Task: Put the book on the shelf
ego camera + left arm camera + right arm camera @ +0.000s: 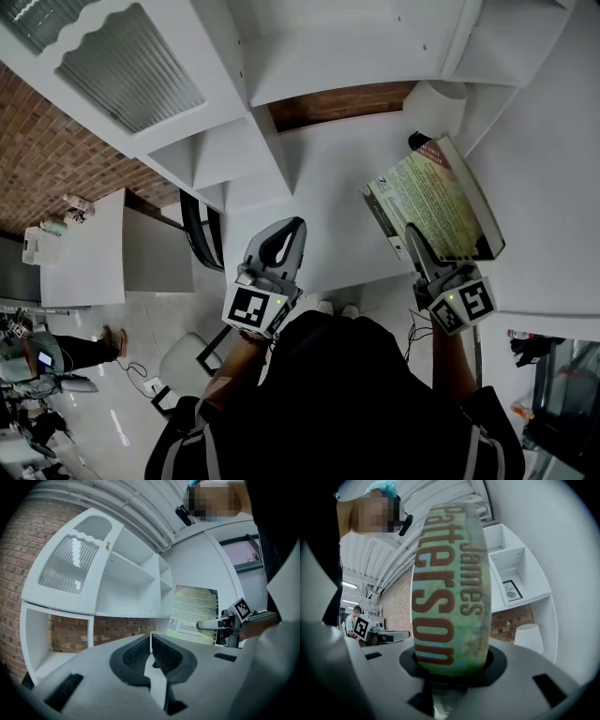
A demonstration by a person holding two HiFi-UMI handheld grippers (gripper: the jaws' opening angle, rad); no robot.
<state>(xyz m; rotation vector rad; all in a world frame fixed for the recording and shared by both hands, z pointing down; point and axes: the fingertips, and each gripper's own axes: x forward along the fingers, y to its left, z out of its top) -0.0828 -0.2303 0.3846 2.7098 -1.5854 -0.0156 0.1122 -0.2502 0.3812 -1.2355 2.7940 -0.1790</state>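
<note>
While I stand facing the white shelf unit [309, 56], my right gripper [419, 246] is clamped on the book [436, 202], one jaw on each cover near its lower end. Right gripper view: the spine [452, 588] fills the middle of the frame, rising straight out of the jaws, lettered "James Patterson" in reddish-brown on a pale green ground. Head view: the printed back cover faces up toward me, and the book is carried in the air in front of the unit, to the right of its open compartments and resting on no shelf. My left gripper [286, 234] is clenched on nothing; in its own view the two dark pads [136, 654] meet at the tip with no gap. It sits level, to the left of the book and apart from it. Left gripper view also catches the book's cover [194, 613] with one right jaw laid across it. Brick wall [70, 630] shows behind the lower compartments. A small framed card [512, 590] stands in one compartment, and a white rounded object [529, 641] sits below it.
</note>
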